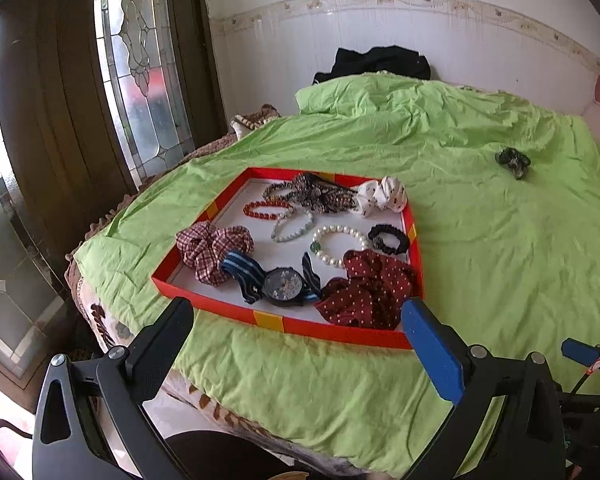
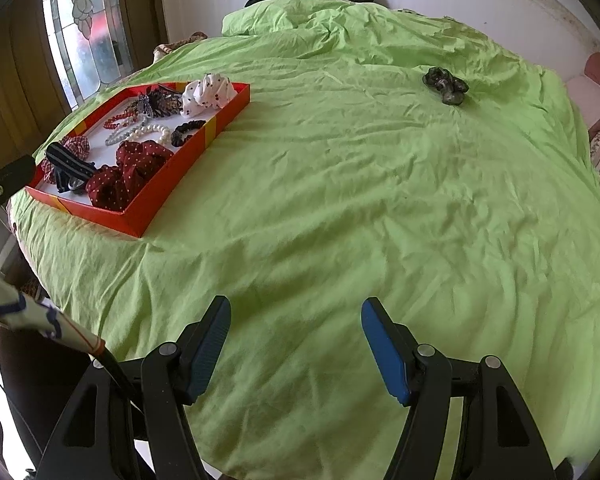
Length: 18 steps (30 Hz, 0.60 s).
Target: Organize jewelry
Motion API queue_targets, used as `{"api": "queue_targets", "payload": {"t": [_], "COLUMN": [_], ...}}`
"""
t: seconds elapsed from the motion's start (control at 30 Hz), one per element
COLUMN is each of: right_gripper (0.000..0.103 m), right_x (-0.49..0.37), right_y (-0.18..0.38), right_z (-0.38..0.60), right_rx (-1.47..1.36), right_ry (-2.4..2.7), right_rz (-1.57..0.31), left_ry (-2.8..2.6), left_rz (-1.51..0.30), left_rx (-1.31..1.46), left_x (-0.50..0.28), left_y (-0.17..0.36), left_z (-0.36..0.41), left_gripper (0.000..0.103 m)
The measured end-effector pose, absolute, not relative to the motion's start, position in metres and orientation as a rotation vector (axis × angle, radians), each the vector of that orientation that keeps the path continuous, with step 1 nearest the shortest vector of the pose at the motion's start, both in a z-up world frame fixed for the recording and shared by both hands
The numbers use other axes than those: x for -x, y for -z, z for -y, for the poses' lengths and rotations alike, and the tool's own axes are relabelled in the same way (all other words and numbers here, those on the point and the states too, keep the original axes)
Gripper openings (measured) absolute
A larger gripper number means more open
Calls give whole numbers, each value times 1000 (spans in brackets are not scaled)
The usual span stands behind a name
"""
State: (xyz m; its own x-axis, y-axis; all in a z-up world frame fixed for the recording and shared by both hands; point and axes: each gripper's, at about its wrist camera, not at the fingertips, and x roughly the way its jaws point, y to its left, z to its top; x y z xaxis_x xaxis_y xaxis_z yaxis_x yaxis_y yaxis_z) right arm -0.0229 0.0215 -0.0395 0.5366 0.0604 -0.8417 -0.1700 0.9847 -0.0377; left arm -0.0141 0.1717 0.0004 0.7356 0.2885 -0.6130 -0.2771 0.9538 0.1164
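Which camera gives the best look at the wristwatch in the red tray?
The left wrist view: the wristwatch lies close and face-up, dial and striped strap clear. In the right wrist view the watch is small, at the tray's near end, strap visible but dial barely readable.

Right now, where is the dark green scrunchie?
The dark green scrunchie lies alone on the green sheet, far right of the red tray.

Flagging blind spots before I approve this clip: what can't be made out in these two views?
- Watch dial markings: left wrist view, too small.
- Dark scrunchie lying on the green sheet: both views, too far to show its pattern.
- Orange tray, far corner: left wrist view, hidden under the white scrunchie.
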Motion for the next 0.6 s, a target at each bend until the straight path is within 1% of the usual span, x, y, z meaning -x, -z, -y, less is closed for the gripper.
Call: {"api": "queue_targets", "payload": {"t": [0.6], "right_gripper": [73], "right_x": [27], "right_y": [35], "right_z": [-30], "right_rx": [87], "right_ry": [-139], "right_rz": [-996], "left_ry": [-291], "left_rz": [-728], "left_rx": [-20], "left_x": [13], "left_y": [16], "left_z": [-175], "left_gripper": [103]}}
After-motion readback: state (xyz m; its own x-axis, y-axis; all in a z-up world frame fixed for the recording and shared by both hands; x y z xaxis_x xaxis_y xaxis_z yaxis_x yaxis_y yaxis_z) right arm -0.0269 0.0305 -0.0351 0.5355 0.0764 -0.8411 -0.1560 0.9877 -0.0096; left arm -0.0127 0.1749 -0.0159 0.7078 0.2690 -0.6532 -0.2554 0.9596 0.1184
